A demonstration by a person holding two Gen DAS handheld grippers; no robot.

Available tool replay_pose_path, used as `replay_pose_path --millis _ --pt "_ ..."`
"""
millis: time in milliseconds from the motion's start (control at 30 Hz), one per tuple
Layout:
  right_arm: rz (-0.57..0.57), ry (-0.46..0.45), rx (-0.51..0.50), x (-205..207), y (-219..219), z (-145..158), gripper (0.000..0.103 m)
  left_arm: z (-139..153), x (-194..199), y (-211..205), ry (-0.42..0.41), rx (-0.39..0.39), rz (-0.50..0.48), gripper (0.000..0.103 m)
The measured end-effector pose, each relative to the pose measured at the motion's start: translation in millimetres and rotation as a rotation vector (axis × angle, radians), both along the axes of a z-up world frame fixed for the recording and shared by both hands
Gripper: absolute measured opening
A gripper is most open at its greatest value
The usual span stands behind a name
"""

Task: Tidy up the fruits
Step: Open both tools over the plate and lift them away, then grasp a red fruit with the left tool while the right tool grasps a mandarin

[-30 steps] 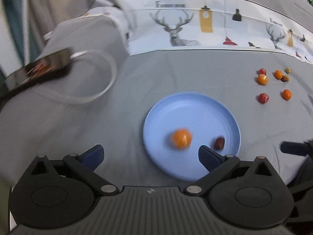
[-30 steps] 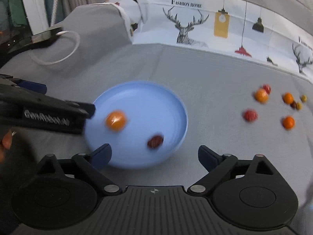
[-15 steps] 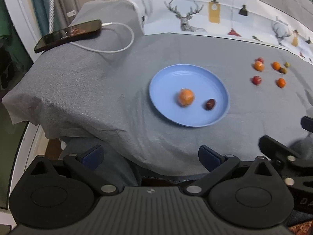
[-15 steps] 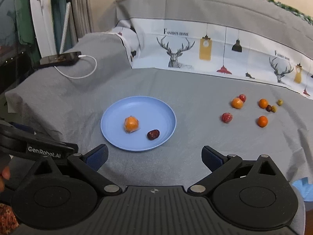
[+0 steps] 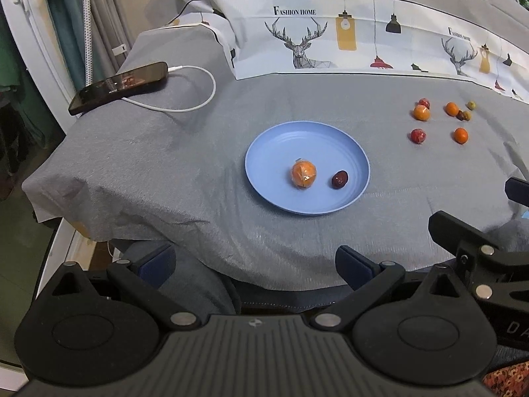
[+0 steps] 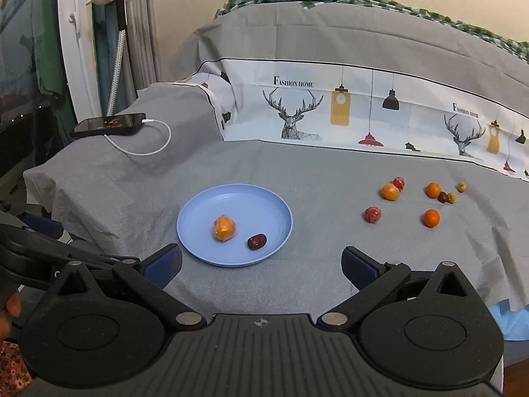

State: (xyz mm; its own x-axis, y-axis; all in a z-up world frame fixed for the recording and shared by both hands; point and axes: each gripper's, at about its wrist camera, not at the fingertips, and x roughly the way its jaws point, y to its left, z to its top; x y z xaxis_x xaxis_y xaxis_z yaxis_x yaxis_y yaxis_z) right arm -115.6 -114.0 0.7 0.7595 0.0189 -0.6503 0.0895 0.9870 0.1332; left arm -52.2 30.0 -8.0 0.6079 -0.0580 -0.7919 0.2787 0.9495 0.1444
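Note:
A blue plate (image 5: 281, 139) (image 6: 205, 208) lies on the grey cloth and holds a wrapped orange fruit (image 5: 303, 174) (image 6: 224, 228) and a dark red date (image 5: 340, 179) (image 6: 257, 241). Several small orange, red and dark fruits (image 5: 421, 112) (image 6: 390, 192) lie loose on the cloth to the plate's right. My left gripper (image 5: 254, 264) is open and empty, held back off the near edge of the cloth. My right gripper (image 6: 261, 263) is open and empty, near the front edge, below the plate.
A black phone (image 5: 119, 87) (image 6: 110, 124) with a white cable (image 5: 191, 106) lies at the back left. A printed deer cloth (image 5: 330, 46) rises behind. The cloth's left edge (image 5: 43, 185) drops off to the floor.
Both grippers have pulled back and up from the plate. The view has widened and the fruits on the plate have come to rest.

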Motion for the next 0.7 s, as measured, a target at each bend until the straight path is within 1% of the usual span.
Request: replay_pose_path --millis 233,500,700 --pt "-0.002 -0.007 0.001 -1.8 0.6 0.2 0.102 0.8 -1.5 -0.2 -0.005 0.005 -0.003 0.103" --pt "0.000 0.010 0.013 3.3 0.5 -5.2 0.102 -4.7 3.6 -0.2 0.009 0.020 -0.005 0.103" --pt "-0.022 0.037 0.048 8.5 -6.6 -14.8 0.102 -13.8 9.2 -7.2 0.030 0.053 -0.024 0.103"
